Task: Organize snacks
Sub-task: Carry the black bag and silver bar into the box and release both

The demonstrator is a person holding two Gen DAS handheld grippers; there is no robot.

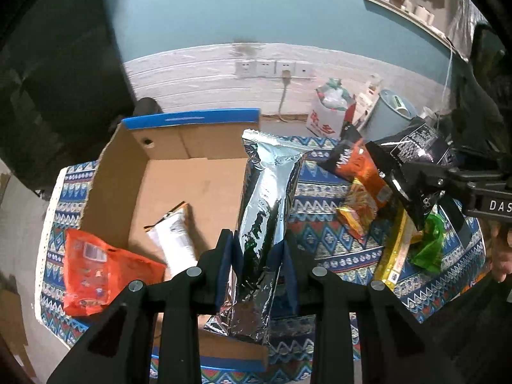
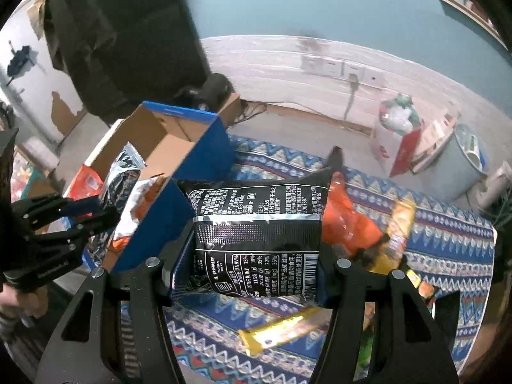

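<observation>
My left gripper (image 1: pixel 260 256) is shut on a long silver foil snack pack (image 1: pixel 267 204) and holds it above the right edge of the open cardboard box (image 1: pixel 128 172). In the box lie an orange packet (image 1: pixel 96 272) and a white-and-orange packet (image 1: pixel 174 240). My right gripper (image 2: pixel 246 275) is shut on a black snack bag (image 2: pixel 256 224), held above the patterned cloth just right of the box's blue wall (image 2: pixel 192 172). The right gripper also shows in the left wrist view (image 1: pixel 412 188), holding the black bag (image 1: pixel 416 150). The left gripper with the silver pack shows in the right wrist view (image 2: pixel 96 211).
On the patterned cloth (image 1: pixel 326 233) right of the box lie an orange-black bag (image 1: pixel 361 172), a yellow bar (image 1: pixel 393 252) and a green packet (image 1: pixel 428 246). A grey bin (image 2: pixel 454 166) and a white-red bag (image 2: pixel 396 131) stand on the floor by the wall. A dark cabinet (image 2: pixel 128 32) stands behind the box.
</observation>
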